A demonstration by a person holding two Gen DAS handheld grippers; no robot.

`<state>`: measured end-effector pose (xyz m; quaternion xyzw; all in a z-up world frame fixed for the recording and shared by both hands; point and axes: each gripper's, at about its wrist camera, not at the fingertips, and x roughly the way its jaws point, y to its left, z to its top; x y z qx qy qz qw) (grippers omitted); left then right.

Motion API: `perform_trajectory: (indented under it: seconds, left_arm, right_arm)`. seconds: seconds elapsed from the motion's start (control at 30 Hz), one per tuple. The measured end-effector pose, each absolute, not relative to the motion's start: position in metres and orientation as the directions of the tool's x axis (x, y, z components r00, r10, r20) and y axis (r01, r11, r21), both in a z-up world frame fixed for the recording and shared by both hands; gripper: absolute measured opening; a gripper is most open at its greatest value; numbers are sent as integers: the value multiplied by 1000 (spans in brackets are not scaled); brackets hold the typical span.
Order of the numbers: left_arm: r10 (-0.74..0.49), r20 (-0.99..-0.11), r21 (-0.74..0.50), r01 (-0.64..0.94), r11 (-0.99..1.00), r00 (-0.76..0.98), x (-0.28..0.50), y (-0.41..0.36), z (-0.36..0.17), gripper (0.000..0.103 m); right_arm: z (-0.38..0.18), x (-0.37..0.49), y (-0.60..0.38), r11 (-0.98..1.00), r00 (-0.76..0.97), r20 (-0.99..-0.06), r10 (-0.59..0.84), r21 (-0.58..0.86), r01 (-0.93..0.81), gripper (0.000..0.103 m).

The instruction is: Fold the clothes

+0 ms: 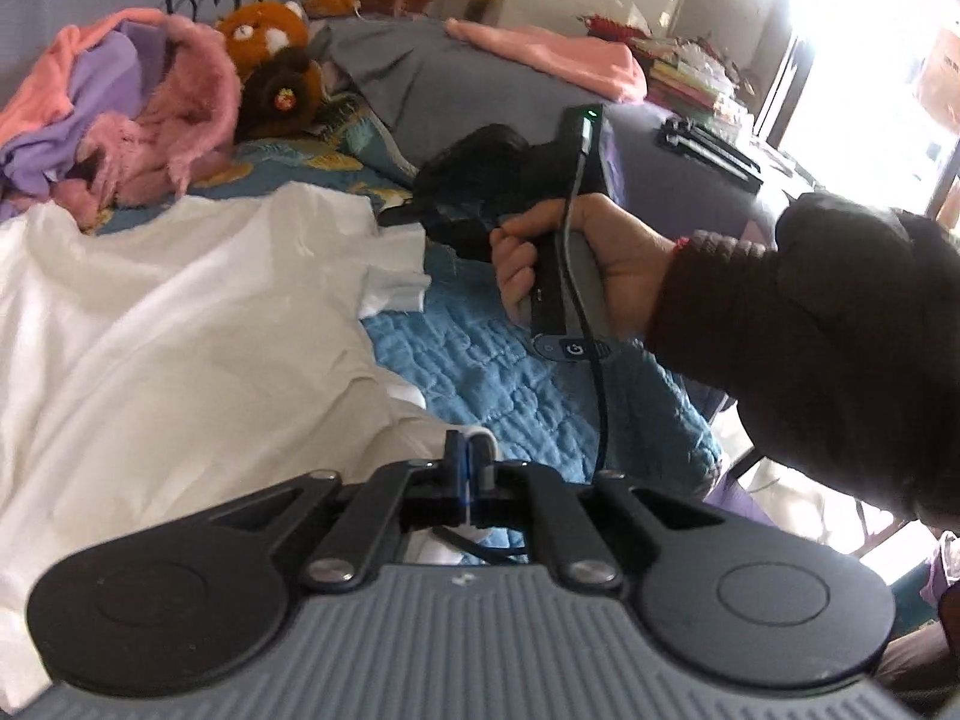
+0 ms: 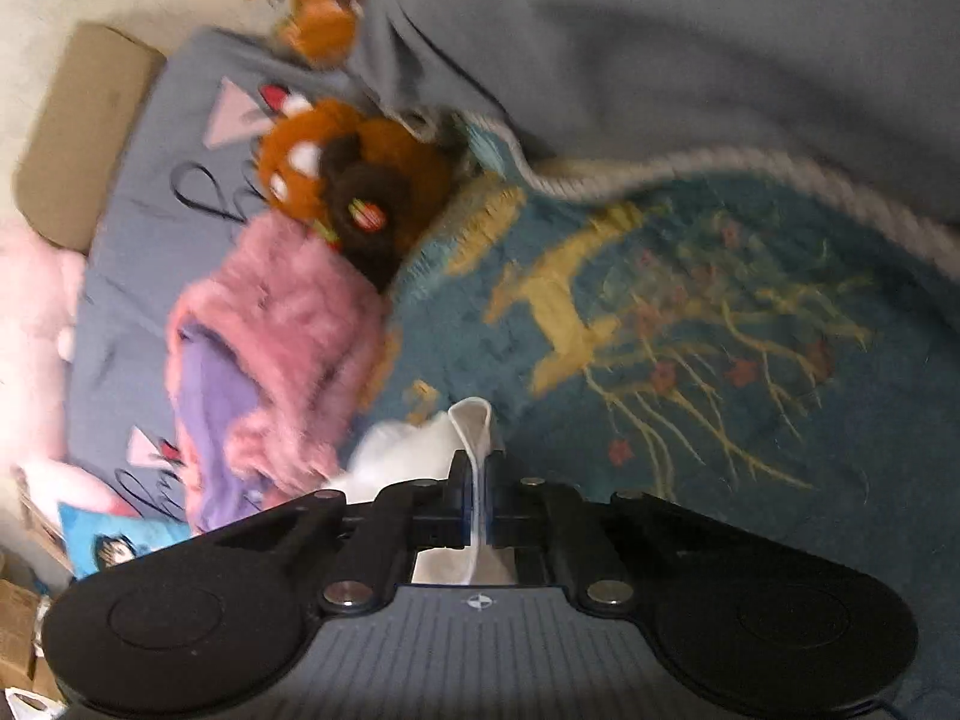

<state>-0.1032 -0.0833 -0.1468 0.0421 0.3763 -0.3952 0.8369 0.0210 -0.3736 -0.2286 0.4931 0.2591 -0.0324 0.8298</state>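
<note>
A white garment (image 1: 180, 324) lies spread over the blue quilt (image 1: 504, 372) on the bed. My left gripper (image 1: 471, 450) is shut on a white edge of it at the near side. My right gripper (image 2: 479, 468) is shut on another white edge of the garment (image 2: 414, 444), which bunches up just ahead of the jaws. In the left wrist view a hand holds the right gripper (image 1: 444, 204) by its handle, at the garment's far right corner.
A pile of pink and purple clothes (image 1: 120, 120) and a brown plush toy (image 1: 270, 66) lie at the head of the bed. A grey blanket (image 1: 456, 78) with a pink cloth (image 1: 558, 54) on it is behind. The blue quilt has a yellow embroidered pattern (image 2: 660, 324).
</note>
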Motion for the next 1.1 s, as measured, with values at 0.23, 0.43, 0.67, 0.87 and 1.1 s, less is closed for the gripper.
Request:
perform_trajectory:
  seconds: [0.23,0.43,0.67,0.87,1.1]
  left_arm:
    - [-672,-600,-324,636,700,434,-102,-47,-131,1]
    - [-645,-562,-418,496,761,517,-88,9,-122,1]
    - [-498,-636,-478,206,854,589,-76,101,-132,1]
    - [-423,-721,-464,72,883,549,-79,141,-155,1]
    - [-408,-740,-412,119,903,535,-84,130,-155,1]
  right_arm:
    - [-167,22,-364,535,910,-353,216,823,192,4]
    - [-120,81,-297,608,856,-364,368,790,75,4]
    - [-115,158,-182,716,677,-525,516,698,-4,4]
    - [-152,191,-133,743,536,-645,545,668,48,10]
    - [-127,164,-154,708,564,-573,595,705,-30,40]
